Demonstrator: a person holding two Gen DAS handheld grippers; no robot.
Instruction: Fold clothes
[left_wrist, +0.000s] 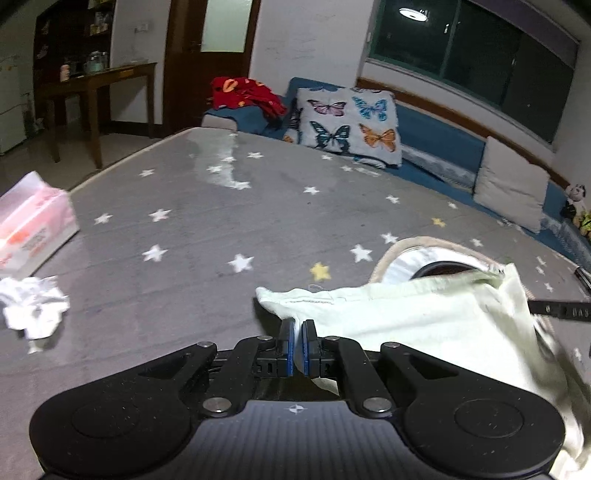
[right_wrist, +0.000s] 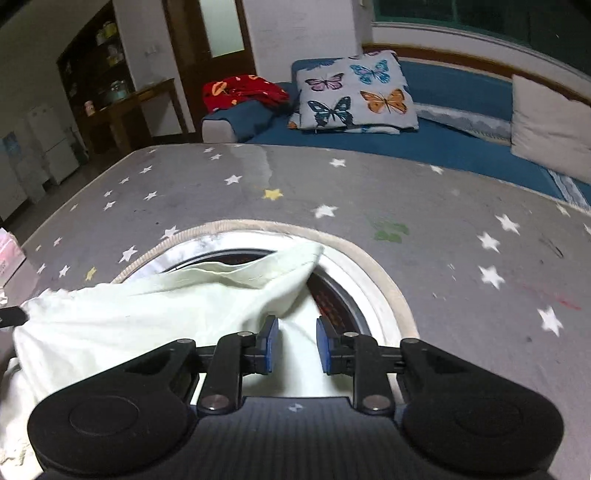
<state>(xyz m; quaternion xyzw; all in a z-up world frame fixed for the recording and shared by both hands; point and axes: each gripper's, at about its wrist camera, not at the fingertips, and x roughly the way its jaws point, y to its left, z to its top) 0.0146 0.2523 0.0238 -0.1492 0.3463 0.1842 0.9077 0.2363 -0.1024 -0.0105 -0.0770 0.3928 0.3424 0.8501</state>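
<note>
Two hand-held grippers over one pale green garment (left_wrist: 424, 325) on a grey star-printed desk (left_wrist: 221, 229). Left hand-held gripper (left_wrist: 298, 332): blue pads (left_wrist: 291, 345) pressed together, clenched on a fold near the garment's left corner. Right hand-held gripper (right_wrist: 297, 332): released, blue pads (right_wrist: 272, 345) well apart, cloth (right_wrist: 155, 325) lying between and below them, neither pad seen pinching it. Garment draped partly across a round opening (right_wrist: 362, 266) in the desk, cream-rimmed, with a dark grille showing inside; upper hem lifted and sagging open over the opening, remainder spread toward the near left edge in the right wrist view. Part of a black strap-like piece (left_wrist: 557, 308) just beyond the garment's right edge in the left wrist view; identity unclear. Pink-and-white tissue pack (left_wrist: 33, 225) at the desk's far left, crumpled white paper (left_wrist: 33, 306) just in front of it, both well apart from the garment. Behind the desk: blue sofa (left_wrist: 436, 133), butterfly-print cushion (left_wrist: 351, 122), plain beige cushion (left_wrist: 511, 188), red patterned cloth (left_wrist: 243, 92) on the sofa's arm. Further back: wooden side table (left_wrist: 96, 85), dark shelving (left_wrist: 66, 37) and a dark window (left_wrist: 480, 55).
</note>
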